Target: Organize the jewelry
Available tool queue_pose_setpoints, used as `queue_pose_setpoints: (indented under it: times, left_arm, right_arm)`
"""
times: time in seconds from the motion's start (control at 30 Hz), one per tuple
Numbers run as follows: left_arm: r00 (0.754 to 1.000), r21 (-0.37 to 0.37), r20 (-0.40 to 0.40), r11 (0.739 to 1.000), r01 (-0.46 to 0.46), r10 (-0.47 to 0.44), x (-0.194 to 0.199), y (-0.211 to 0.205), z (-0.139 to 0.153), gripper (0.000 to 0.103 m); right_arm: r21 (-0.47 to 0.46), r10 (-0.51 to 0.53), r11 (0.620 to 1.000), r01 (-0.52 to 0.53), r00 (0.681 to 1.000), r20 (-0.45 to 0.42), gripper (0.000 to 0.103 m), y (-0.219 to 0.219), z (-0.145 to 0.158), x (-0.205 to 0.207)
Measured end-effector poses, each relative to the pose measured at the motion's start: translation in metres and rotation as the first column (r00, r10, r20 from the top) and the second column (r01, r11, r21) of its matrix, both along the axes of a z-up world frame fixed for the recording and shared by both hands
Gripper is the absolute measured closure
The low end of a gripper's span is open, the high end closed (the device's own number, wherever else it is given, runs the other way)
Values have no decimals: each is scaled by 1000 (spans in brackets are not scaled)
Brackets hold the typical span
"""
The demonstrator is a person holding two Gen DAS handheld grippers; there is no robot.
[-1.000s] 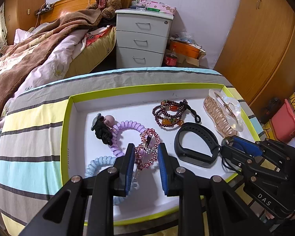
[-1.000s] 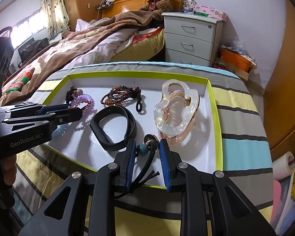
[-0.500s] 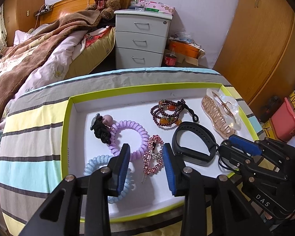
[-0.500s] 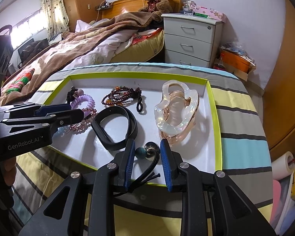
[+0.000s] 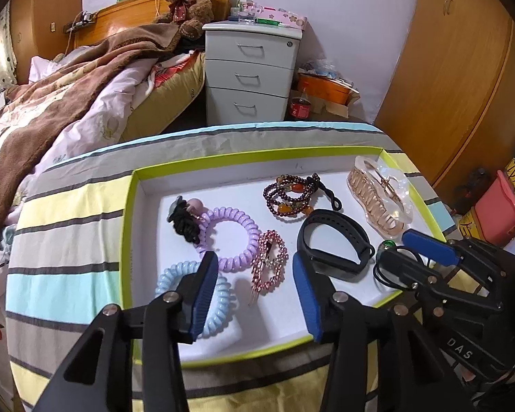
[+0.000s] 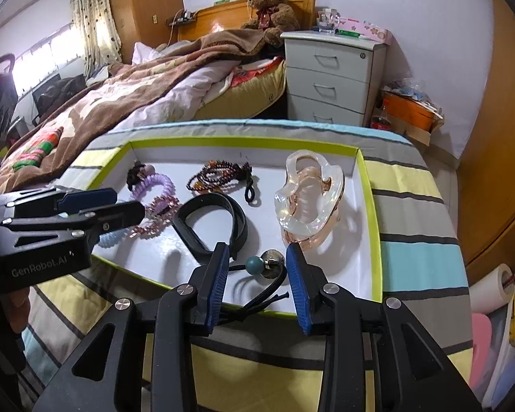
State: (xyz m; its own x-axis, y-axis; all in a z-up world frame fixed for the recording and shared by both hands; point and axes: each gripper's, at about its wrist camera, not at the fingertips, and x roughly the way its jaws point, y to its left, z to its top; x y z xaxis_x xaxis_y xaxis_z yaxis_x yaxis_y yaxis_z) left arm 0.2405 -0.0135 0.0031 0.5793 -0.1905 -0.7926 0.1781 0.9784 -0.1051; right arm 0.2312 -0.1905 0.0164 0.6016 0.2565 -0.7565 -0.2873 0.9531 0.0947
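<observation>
A white tray with a green rim (image 5: pixel 128 226) (image 6: pixel 369 206) lies on a striped table. In it lie a pink beaded hair clip (image 5: pixel 269 262) (image 6: pixel 158 214), purple (image 5: pixel 230 237) and blue (image 5: pixel 209 292) coil ties, a black scrunchie (image 5: pixel 185 221), a bead bracelet (image 5: pixel 290 197) (image 6: pixel 219 175), a black wristband (image 5: pixel 334 240) (image 6: pixel 211 225) and a clear claw clip (image 5: pixel 381 195) (image 6: pixel 309 192). My left gripper (image 5: pixel 255 276) is open just before the pink clip, empty. My right gripper (image 6: pixel 257 262) is open around a black hair tie with a teal bead (image 6: pixel 262 267) lying at the tray's front edge.
A bed with a brown blanket (image 5: pixel 51 103) stands beyond the table on the left. A white drawer unit (image 5: pixel 250 75) stands behind the table, wooden wardrobes (image 5: pixel 463 86) on the right. Boxes and a pink bin (image 5: pixel 498 213) lie on the floor at right.
My left gripper has opened and let the pink beaded clip down onto the tray, then drawn back. My right gripper has opened, releasing the black hair tie onto the tray edge.
</observation>
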Motion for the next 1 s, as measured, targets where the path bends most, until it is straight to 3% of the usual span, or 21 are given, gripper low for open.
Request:
queue_pose_setpoints:
  times: [0.37,0.6,1.0]
  left_arm:
    - [996,8,47,997,-81,81,-44,8,19,50]
    - [984,51,80,985,-165,161,-75,7,20,50]
    - [965,68,116,968,-243,234,-113,7,19,50]
  right_arm:
    - [11,-44,999,43,997,62,66,-1,19,-36]
    - [13,-64,998,63,993,102,66,2,28,-61]
    - [24,-92,996,90,990,105,66,2,28,-84]
